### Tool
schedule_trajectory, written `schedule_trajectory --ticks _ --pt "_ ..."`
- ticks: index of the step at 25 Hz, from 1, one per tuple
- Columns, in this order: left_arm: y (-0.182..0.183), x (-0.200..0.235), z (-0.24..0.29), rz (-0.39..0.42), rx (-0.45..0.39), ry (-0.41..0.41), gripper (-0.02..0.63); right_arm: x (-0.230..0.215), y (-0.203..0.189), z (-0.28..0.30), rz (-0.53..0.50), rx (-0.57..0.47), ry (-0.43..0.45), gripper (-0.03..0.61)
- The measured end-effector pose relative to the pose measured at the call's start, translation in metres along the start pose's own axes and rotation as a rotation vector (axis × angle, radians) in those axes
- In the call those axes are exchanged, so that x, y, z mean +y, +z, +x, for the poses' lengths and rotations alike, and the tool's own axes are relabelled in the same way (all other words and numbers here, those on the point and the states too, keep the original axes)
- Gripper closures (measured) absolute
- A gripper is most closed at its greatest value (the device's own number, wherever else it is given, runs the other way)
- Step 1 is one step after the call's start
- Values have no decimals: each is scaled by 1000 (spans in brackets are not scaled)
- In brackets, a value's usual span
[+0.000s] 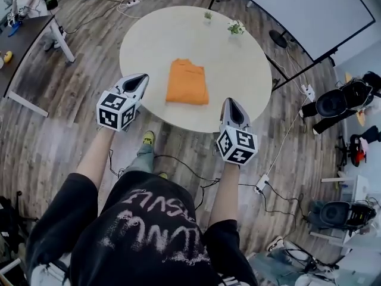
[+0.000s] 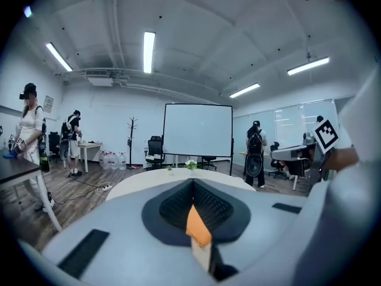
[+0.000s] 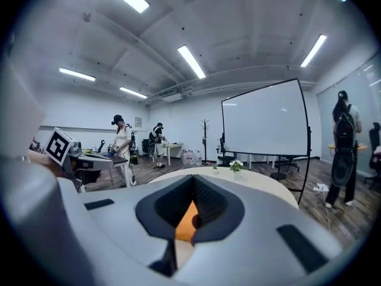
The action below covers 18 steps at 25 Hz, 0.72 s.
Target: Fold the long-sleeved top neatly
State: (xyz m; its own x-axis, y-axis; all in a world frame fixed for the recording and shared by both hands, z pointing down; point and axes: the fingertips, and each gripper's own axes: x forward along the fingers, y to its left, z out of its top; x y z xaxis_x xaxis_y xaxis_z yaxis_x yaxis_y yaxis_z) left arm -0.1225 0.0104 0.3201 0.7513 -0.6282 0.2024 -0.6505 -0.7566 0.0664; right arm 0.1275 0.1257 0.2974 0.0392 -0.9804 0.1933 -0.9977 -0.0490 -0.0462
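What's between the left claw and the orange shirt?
Nothing, only bare table lies between the left claw and the folded orange top, as the head view shows.

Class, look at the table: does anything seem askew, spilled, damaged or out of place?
Nothing stands out. The top lies folded in a neat rectangle on the table. Two plants stand upright at its far edge. The left gripper and right gripper are shut, empty and clear of the top.
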Motion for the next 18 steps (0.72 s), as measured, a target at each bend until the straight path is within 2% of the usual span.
schedule_trajectory --ticks 6,9,18 --pt "14 2 -31 23 -47 60 603 2 3 -25 -6 -22 -28 575" --pt "17 -3 -33 62 -47 67 603 -5 7 -32 -10 -33 -43 574" --pt "21 -5 -44 69 -67 81 603 -8 10 -44 -22 -47 -71 575"
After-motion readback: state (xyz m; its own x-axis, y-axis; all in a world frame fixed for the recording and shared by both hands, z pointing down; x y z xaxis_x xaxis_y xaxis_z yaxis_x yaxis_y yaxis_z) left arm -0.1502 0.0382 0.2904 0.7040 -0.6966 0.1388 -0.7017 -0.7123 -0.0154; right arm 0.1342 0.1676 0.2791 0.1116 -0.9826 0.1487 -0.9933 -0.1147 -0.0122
